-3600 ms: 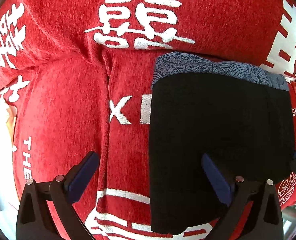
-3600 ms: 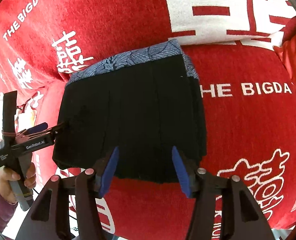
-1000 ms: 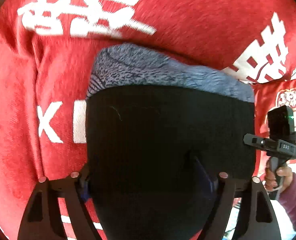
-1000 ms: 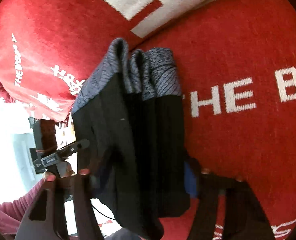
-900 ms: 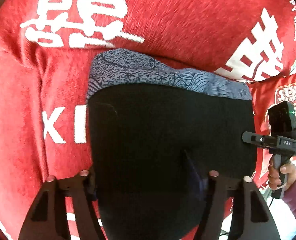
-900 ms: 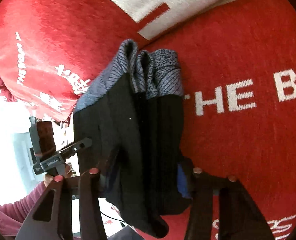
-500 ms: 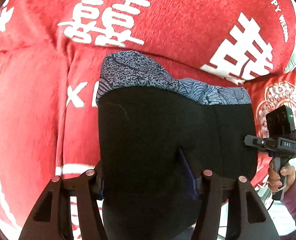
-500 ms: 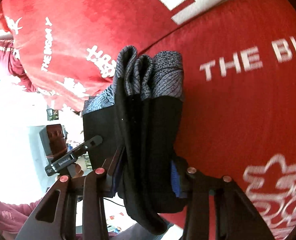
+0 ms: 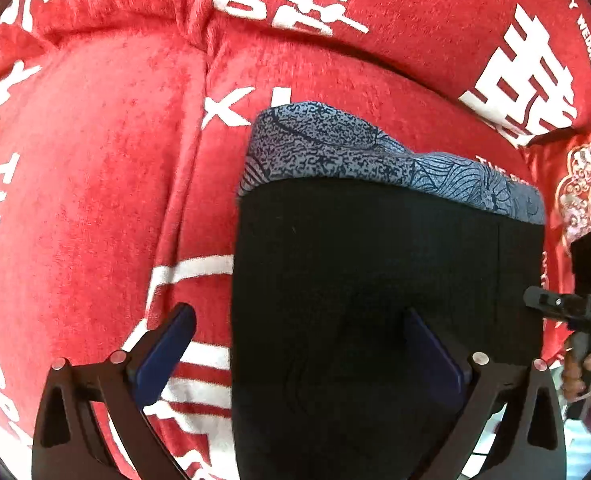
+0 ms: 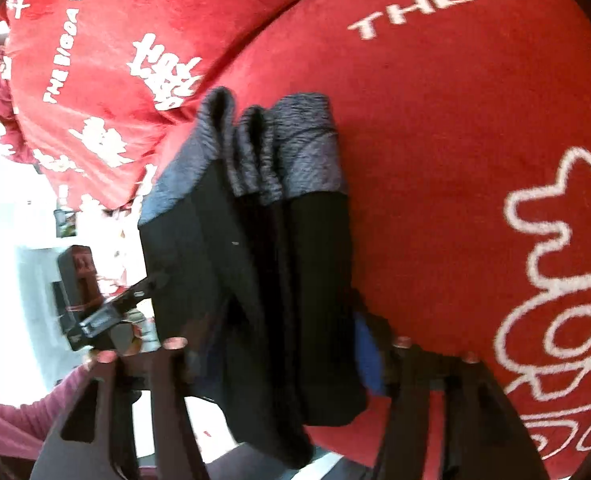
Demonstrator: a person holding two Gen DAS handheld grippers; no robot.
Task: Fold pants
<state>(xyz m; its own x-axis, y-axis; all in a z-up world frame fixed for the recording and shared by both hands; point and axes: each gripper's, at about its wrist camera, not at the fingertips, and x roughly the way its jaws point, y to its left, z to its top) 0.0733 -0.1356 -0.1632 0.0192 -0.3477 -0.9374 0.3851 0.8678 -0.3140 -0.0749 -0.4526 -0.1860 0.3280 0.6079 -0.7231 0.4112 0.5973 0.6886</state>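
The folded black pants [image 9: 375,280] with a blue-grey patterned waistband [image 9: 375,156] lie on the red sofa cushion [image 9: 95,184]. My left gripper [image 9: 299,344] is open; its left finger [image 9: 163,344] is over bare cushion and its right finger [image 9: 431,352] is over the pants. In the right wrist view my right gripper [image 10: 279,344] is shut on the thick near edge of the folded pants [image 10: 279,264], seen edge-on with stacked layers. The right gripper also shows at the right edge of the left wrist view [image 9: 575,308].
The red sofa cover with white lettering [image 10: 475,100] fills both views. A red patterned cushion [image 9: 583,184] lies at the right. The sofa's front edge and a bright floor [image 10: 27,280] lie to the left in the right wrist view.
My left gripper has opened and let go of the pants, and shifted left. My right gripper still holds the pants' edge and has moved along the cushion.
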